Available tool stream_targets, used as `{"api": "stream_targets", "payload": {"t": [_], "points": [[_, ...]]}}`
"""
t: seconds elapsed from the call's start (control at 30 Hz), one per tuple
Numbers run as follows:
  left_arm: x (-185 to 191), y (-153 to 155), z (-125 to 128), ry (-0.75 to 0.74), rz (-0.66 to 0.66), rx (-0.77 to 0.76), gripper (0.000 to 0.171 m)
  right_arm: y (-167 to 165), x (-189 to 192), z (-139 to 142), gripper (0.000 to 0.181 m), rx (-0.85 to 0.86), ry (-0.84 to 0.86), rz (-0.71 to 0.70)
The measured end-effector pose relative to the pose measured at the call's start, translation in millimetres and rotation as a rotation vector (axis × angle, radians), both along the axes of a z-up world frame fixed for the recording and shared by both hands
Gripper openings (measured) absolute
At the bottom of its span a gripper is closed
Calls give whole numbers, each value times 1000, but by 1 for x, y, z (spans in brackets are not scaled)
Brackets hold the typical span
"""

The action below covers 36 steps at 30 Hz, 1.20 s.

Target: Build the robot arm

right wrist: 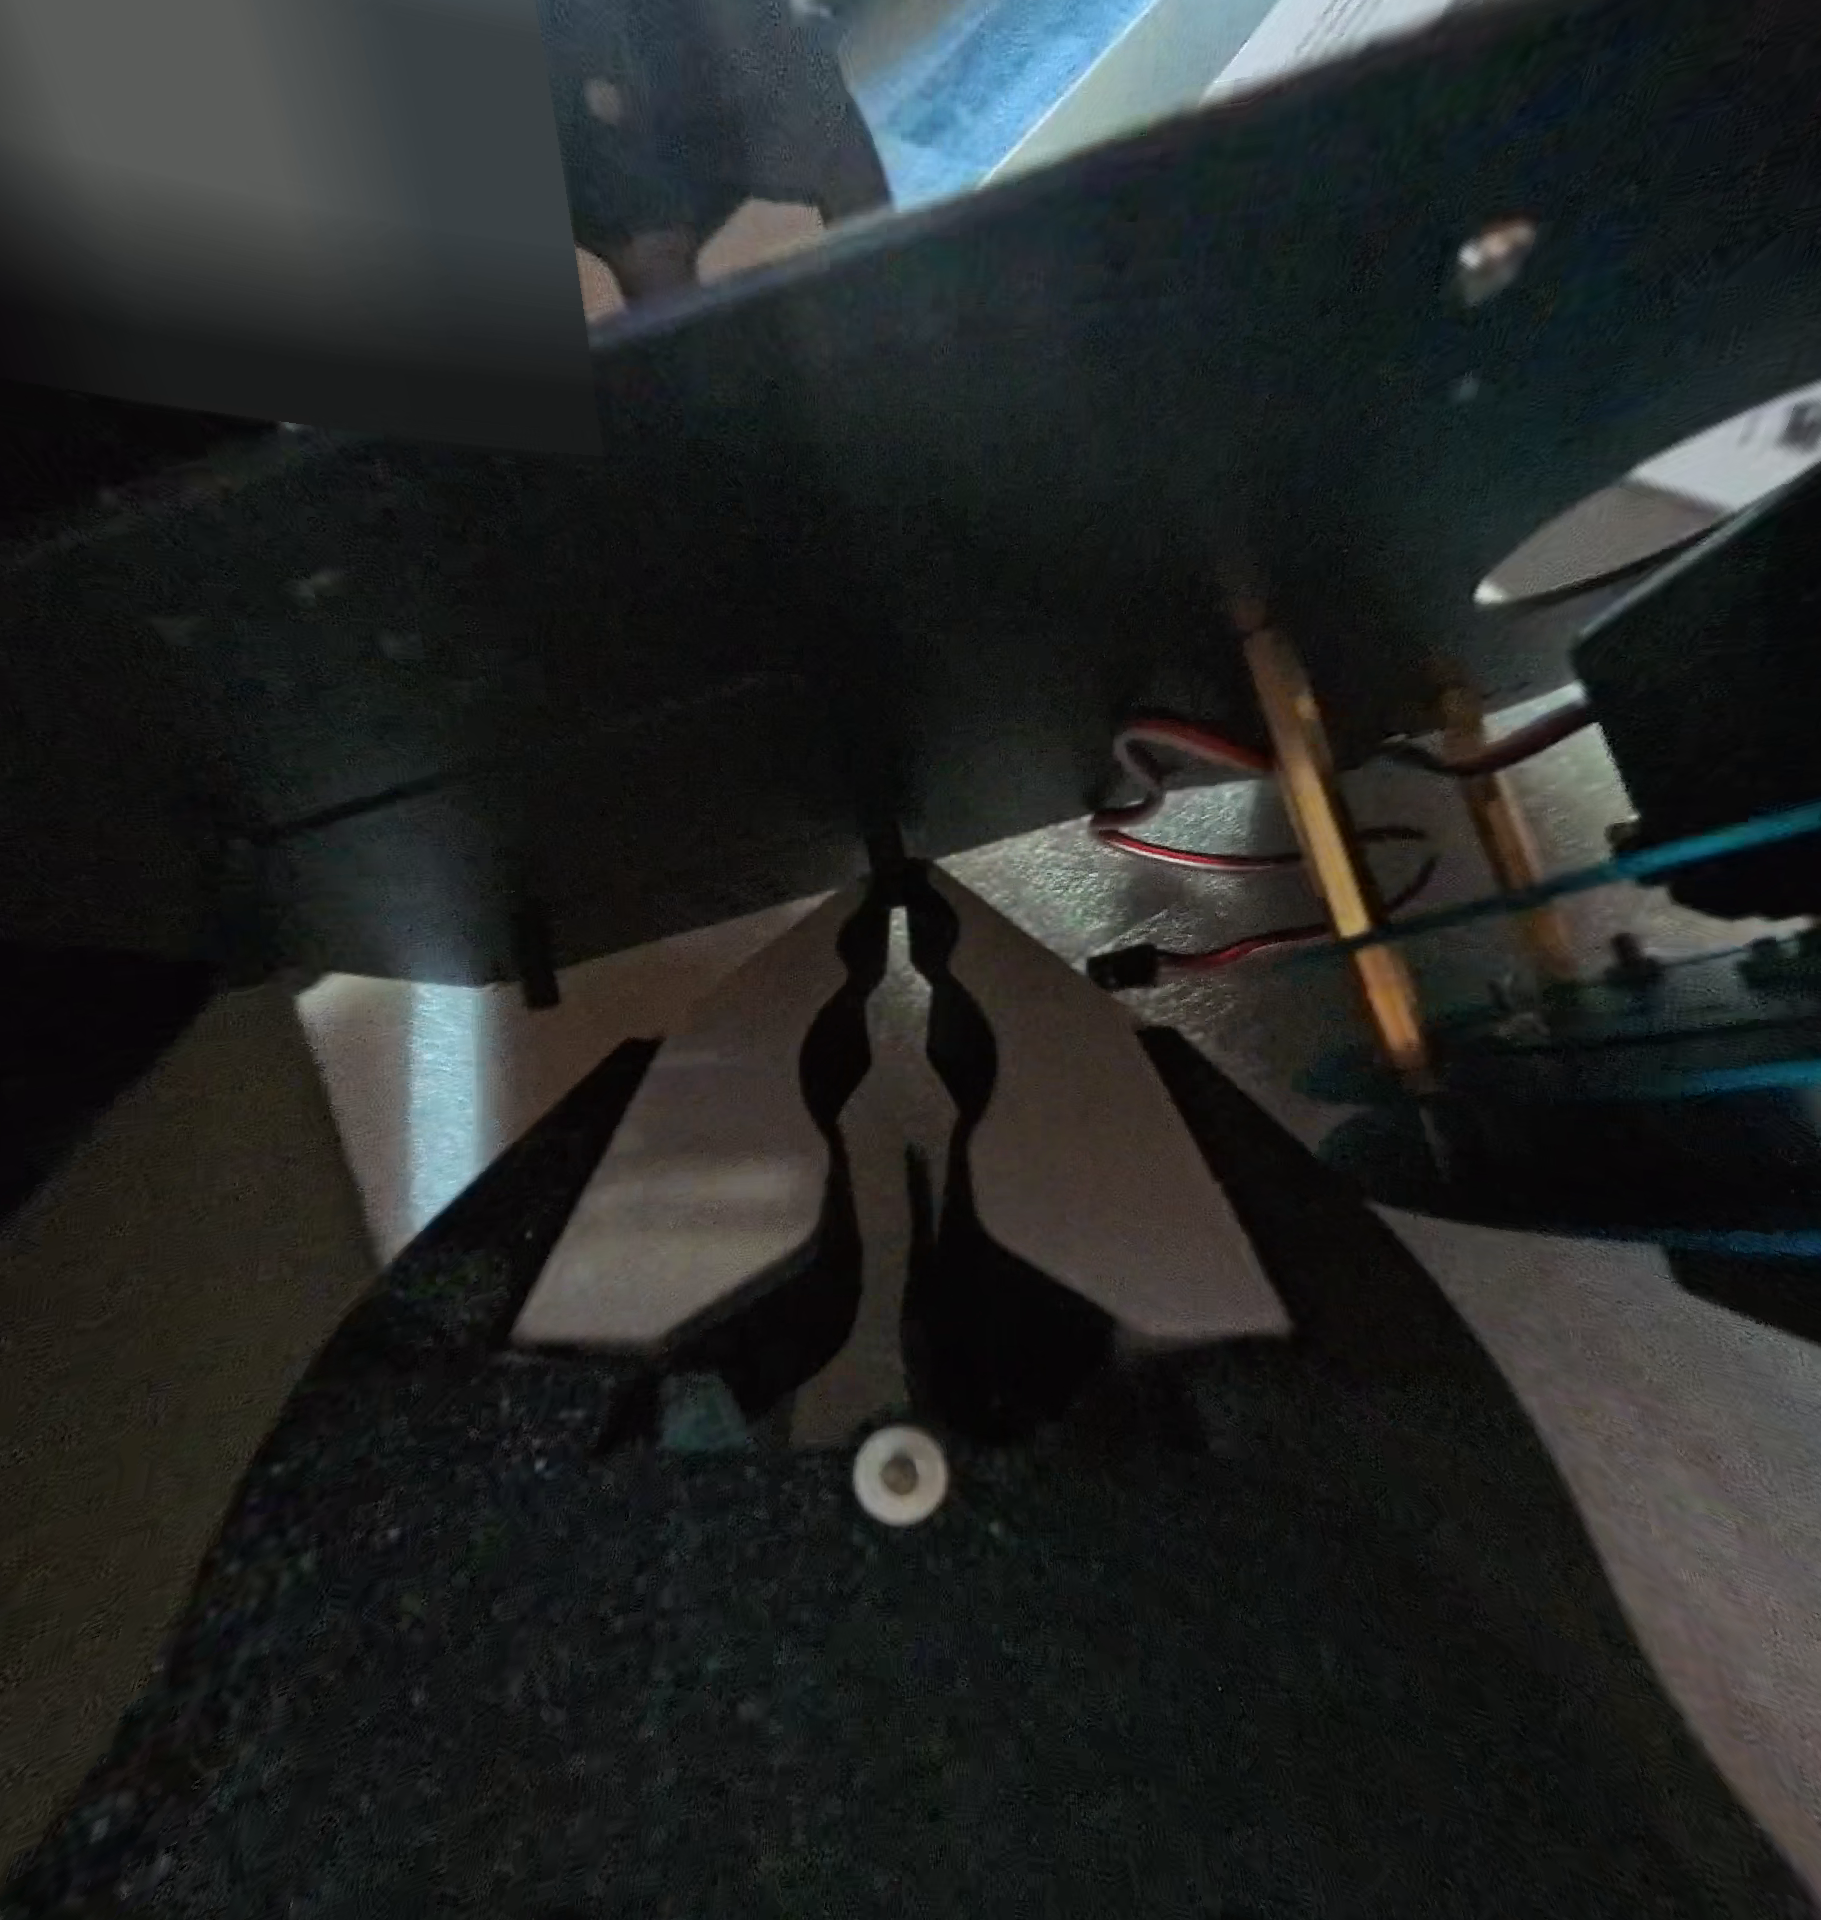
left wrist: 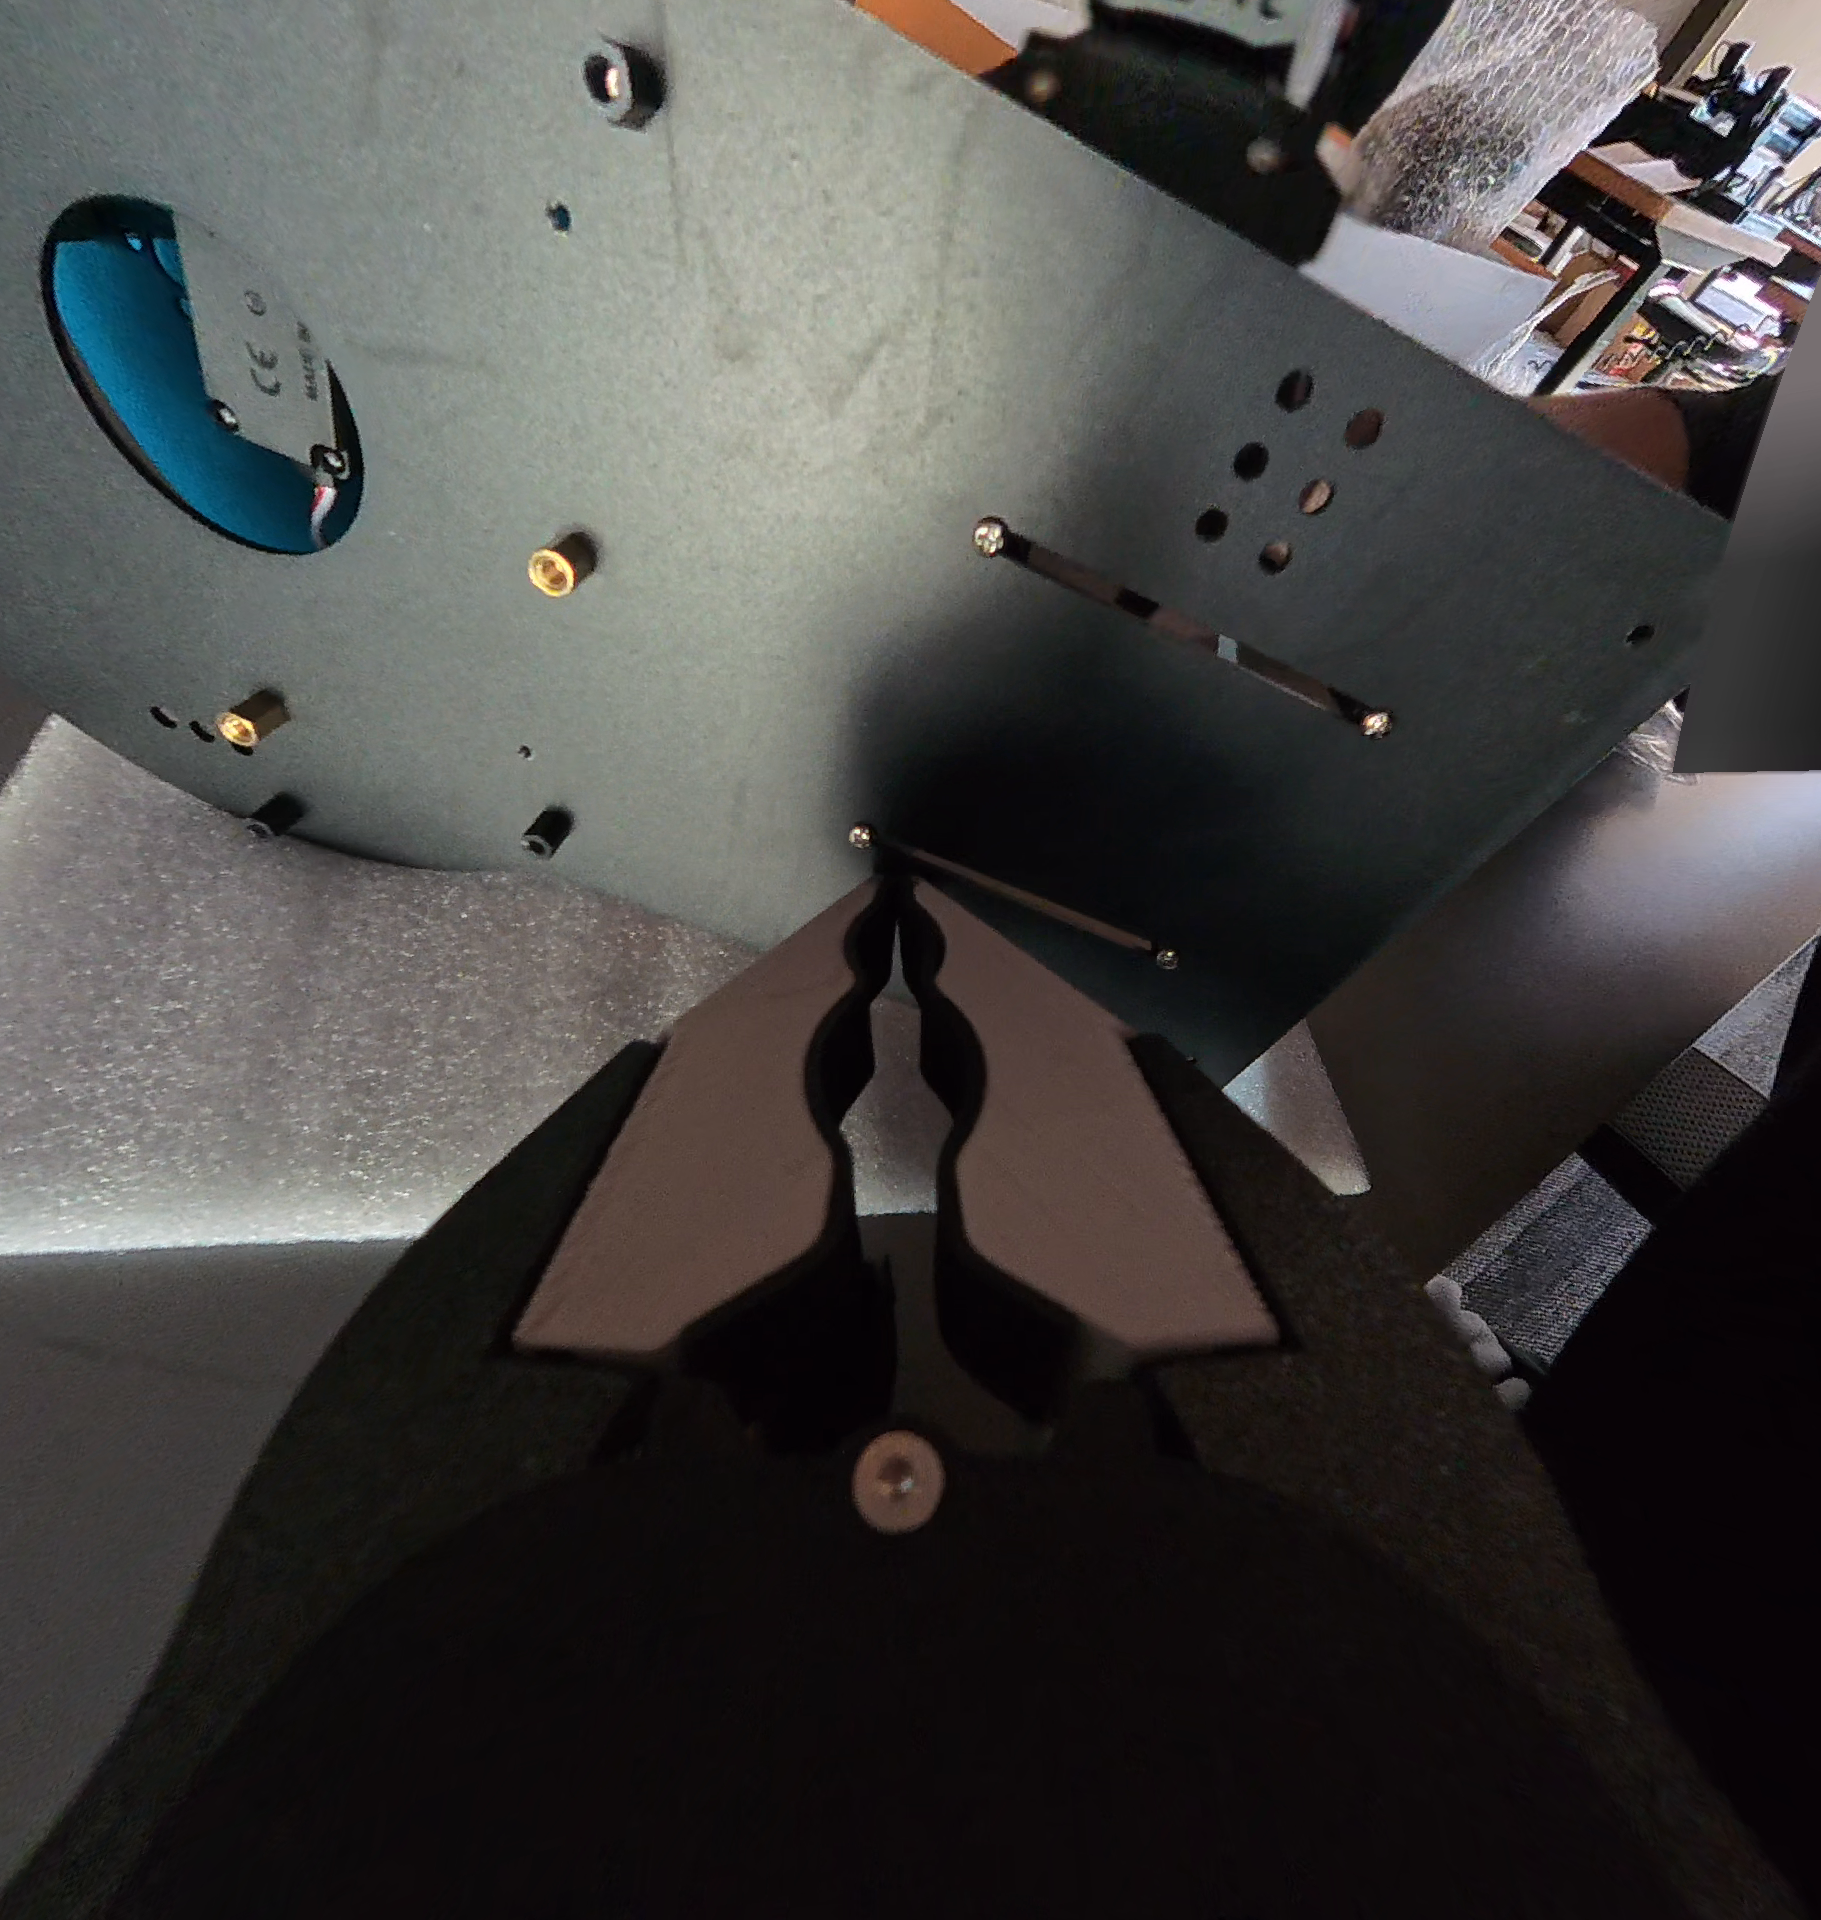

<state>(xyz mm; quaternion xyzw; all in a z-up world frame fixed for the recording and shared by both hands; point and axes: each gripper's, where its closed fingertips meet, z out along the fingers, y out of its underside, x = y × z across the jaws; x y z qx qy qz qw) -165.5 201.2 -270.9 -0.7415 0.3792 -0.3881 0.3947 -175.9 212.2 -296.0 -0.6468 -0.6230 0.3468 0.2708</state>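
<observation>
Two grippers are at work on one dark metal plate (left wrist: 781,436), which fills the upper half of the left wrist view, tilted, with its lower edge above a sheet of grey foam (left wrist: 210,1018). Your left gripper (left wrist: 898,883) has its fingers pinched together on the plate's lower edge at the centre of the frame, just below a small silver screw (left wrist: 861,834) at the end of a thin slot. At the upper left of that view a round cutout shows a blue part (left wrist: 147,343) behind the plate, and brass standoffs (left wrist: 558,566) stick out of the plate's face left of centre. In the right wrist view, your right gripper (right wrist: 893,883) is likewise closed on the plate's (right wrist: 989,499) edge at the centre of the frame. To the right there, long brass standoffs (right wrist: 1321,831) run down to a blue board (right wrist: 1612,1049), with red, white and black wires (right wrist: 1186,831) lying on the foam beneath the plate.
</observation>
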Motion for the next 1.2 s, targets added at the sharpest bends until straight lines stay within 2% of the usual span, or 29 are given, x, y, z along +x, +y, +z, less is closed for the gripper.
{"api": "stream_targets", "payload": {"t": [0.07, 0.13, 0.3, 0.37, 0.43, 0.5, 0.57, 0.67, 0.83, 0.97, 1.0, 1.13, 1.2], "points": [[0, 0, 0, -1, -1, -1, 0, -2, 0, 0, 3, -111, 10, 2], [0, 0, 0, -2, -6, -3, 0, -3, 1, -1, 3, -104, 7, 1], [-1, 2, 1, -7, 4, 2, 0, 2, 2, 8, 11, 350, 35, 8], [-2, 5, 3, -21, 21, 5, 0, 5, 2, 11, 9, 508, 42, -1], [-2, 7, 5, -39, 28, -3, 0, 9, 1, 8, 5, 622, 23, -17], [-1, 7, 5, -37, 28, -3, 0, 11, 0, 8, 4, 659, 13, -19], [-1, 7, 5, -36, 27, -1, 0, 9, 1, 6, 4, 540, -10, -6], [-1, 7, 5, -29, 29, 4, 0, 3, 1, 3, 3, 144, 8, -16], [-3, 8, 5, 18, 18, 41, 0, -7, -2, 3, 3, -396, 18, -77], [-3, 7, 5, 34, 19, 55, 0, -9, -2, 3, 4, -488, 17, -106], [-2, 7, 5, 28, 19, 49, 0, -8, -1, 2, 5, -413, 10, -94], [-1, 7, 5, 21, 9, 43, 0, -3, 1, -3, 13, 95, -51, -44], [-1, 7, 5, 23, 5, 41, 0, 4, 1, -4, 9, 313, -66, -34]]}}
